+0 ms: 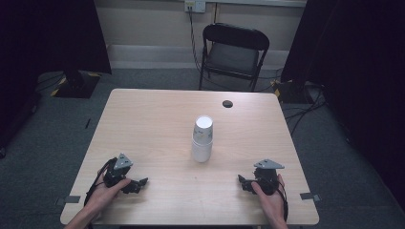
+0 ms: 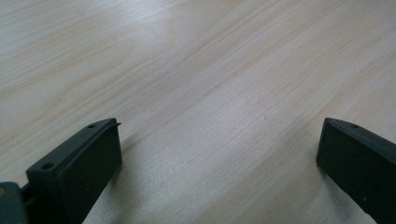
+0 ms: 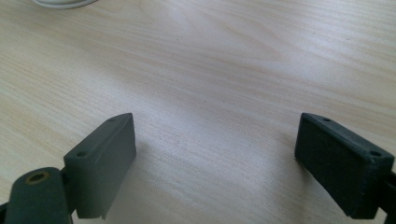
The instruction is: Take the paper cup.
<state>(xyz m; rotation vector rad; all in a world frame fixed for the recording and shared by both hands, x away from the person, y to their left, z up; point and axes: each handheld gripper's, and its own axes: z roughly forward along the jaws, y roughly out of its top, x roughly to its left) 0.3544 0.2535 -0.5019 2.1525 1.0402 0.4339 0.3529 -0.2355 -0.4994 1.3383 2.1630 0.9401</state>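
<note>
- Fingers of the left gripper (image 2: 219,154) are spread wide w/ nothing but bare wood between them; same for the right gripper (image 3: 217,158), jaws released, grasping nothing.
- Both tools rest low on the near part of the table (image 1: 143,119), one in each hand, tips turned inward toward each other. Looks like a ready pose: parked either side so either one can go for the target.
- Cup stack (image 1: 202,138) = white paper cups nested upside down, standing upright ahead of both sets of fingers and roughly between them, well apart from each. Judging from that, the work is on this stack, prob. pulling the top cup off, and it hasn't been touched yet.
- In the right gripper view a white curved rim (image 3: 63,3) sits far ahead of the fingertips, toward the left-hand jaw, cut off by the top edge; prob. the stack's base, can't confirm.
- How many cups are in the stack: hard to tell, at least two; faint print on the side is unreadable.
- Beyond the stack: small dark round spot (image 1: 228,103) on the wood, maybe a cable hole or a cap, too small to say.
- Past the far edge a black folding chair (image 1: 234,52); room sides are dark, detail lost.
</note>
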